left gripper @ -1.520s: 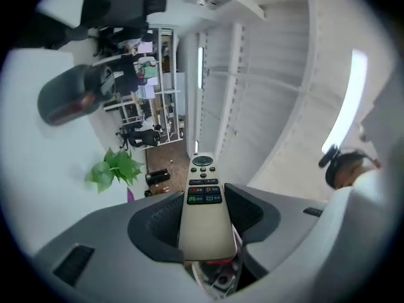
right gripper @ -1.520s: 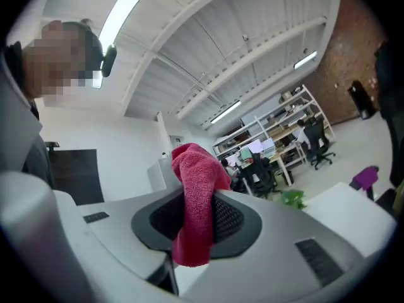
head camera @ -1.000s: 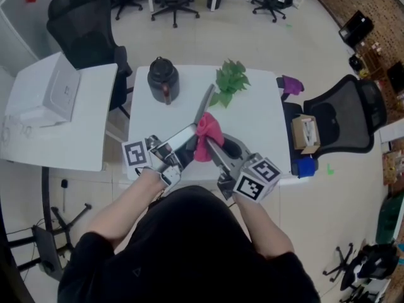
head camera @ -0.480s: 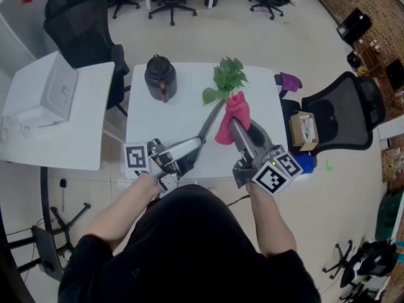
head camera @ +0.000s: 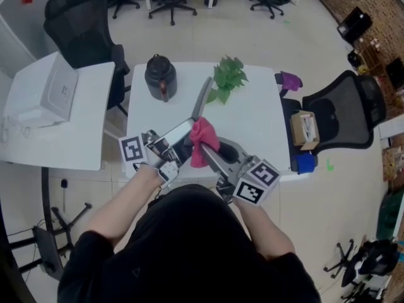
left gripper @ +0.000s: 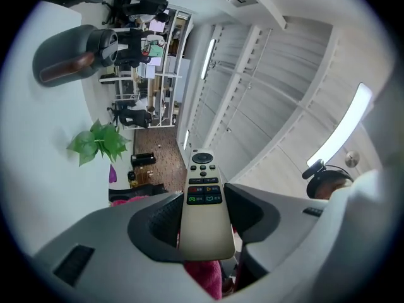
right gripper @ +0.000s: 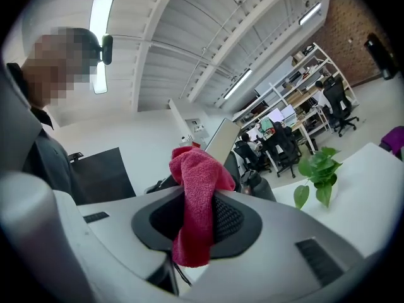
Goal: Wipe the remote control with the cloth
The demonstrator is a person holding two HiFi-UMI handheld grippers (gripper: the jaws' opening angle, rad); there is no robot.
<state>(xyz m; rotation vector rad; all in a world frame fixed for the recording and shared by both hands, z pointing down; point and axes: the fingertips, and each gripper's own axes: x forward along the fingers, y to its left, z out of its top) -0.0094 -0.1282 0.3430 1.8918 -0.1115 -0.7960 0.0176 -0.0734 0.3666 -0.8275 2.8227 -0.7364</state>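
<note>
Jaws of the left gripper [left gripper: 203, 223] are standing partly apart and clamping the near end of the remote control [left gripper: 203, 191]. Its button face is looking back at that gripper's camera, and its far end is sticking out well past the tips and tilting upward. In the head view I am seeing the remote held in the air above the near part of the white bench [head camera: 259, 122], slanting away toward the far side.

Just to its right, the right gripper [right gripper: 197, 223] is pinching a pink-red cloth [right gripper: 197, 194] between jaws that are standing only narrowly apart. The cloth is bunching up above the tips and hanging loose below them. From the head view that bunch is lying against the right side of the remote, just beyond the left jaws. I am also catching the cloth under the remote in the left gripper view.

Farther along the bench, a dark kettle [head camera: 160, 76] is sitting near the far left corner and a green plant [head camera: 227, 77] is standing near the far edge. Off to the left a white side table [head camera: 76, 144] is carrying a white box [head camera: 44, 93]. To the right a black chair [head camera: 353, 112] is holding a cardboard box [head camera: 304, 131].
</note>
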